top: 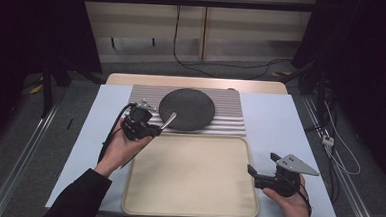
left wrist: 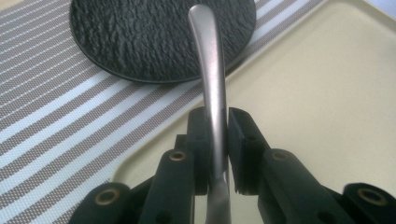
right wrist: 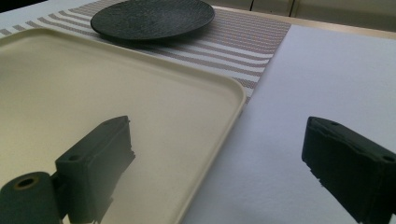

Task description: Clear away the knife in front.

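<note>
Left claw point(top: 156, 129) raised over cream plastic tray's point(top: 190, 208) far-left corner, clamped on silver metal utensil handle point(left wrist: 211, 79) pointing toward round black textured plate point(top: 187, 109). Right claw point(right wrist: 219, 163) wide open, empty, at tray's right edge over the table point(right wrist: 327, 70).

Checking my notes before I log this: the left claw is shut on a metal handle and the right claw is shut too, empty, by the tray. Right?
Not quite. The right claw is open, not shut: the right gripper view shows its jaws wide apart, empty, by the tray. The left claw is shut on the handle.

Left tongs point(top: 156, 130) clamped shut; right tongs point(top: 261, 165) spread wide.
</note>
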The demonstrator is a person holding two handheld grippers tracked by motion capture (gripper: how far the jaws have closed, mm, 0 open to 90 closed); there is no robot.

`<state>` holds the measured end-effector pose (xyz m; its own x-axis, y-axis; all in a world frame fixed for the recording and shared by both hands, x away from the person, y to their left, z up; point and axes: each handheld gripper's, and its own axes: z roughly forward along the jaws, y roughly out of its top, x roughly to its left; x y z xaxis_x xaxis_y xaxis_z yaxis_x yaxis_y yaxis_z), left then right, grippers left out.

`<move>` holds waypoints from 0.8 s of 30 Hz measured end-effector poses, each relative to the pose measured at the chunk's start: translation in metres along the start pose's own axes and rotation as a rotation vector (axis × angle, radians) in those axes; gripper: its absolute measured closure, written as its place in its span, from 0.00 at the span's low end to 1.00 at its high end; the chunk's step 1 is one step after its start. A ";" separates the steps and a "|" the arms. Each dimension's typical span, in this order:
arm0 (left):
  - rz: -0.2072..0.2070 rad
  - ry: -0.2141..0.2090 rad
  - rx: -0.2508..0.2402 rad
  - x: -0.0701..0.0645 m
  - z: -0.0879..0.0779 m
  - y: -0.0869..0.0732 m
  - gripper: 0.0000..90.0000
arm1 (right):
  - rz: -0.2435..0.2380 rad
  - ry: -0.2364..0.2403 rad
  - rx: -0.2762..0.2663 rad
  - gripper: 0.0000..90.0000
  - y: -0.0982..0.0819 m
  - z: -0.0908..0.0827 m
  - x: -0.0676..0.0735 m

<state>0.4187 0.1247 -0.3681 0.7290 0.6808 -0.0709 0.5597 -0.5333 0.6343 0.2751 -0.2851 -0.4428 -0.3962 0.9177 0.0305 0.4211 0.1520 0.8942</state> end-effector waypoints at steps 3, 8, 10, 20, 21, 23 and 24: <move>0.003 0.000 0.009 -0.004 0.000 -0.003 0.89 | -0.002 0.000 0.000 0.09 0.000 0.000 0.000; -0.010 0.013 0.032 -0.008 0.005 -0.008 0.89 | -0.003 0.001 0.000 0.09 0.000 0.000 0.000; -0.021 0.014 0.035 -0.009 0.006 -0.011 0.89 | -0.005 0.002 0.000 0.09 0.000 0.000 0.001; -0.011 -0.037 0.062 -0.019 0.011 -0.019 0.89 | -0.007 0.004 0.002 0.09 0.000 0.001 0.001; -0.008 -0.032 0.064 -0.021 0.012 -0.019 0.89 | -0.007 0.004 0.002 0.09 0.000 0.001 0.001; 0.005 -0.035 0.075 -0.023 0.014 -0.020 0.89 | -0.006 0.003 0.003 0.09 0.000 0.001 0.001; 0.005 -0.039 0.077 -0.024 0.014 -0.020 0.89 | -0.005 0.003 0.002 0.09 0.000 0.001 0.001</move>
<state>0.3957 0.1124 -0.3905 0.7458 0.6588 -0.0992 0.5837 -0.5744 0.5739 0.2755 -0.2839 -0.4429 -0.4006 0.9159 0.0272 0.4206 0.1575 0.8935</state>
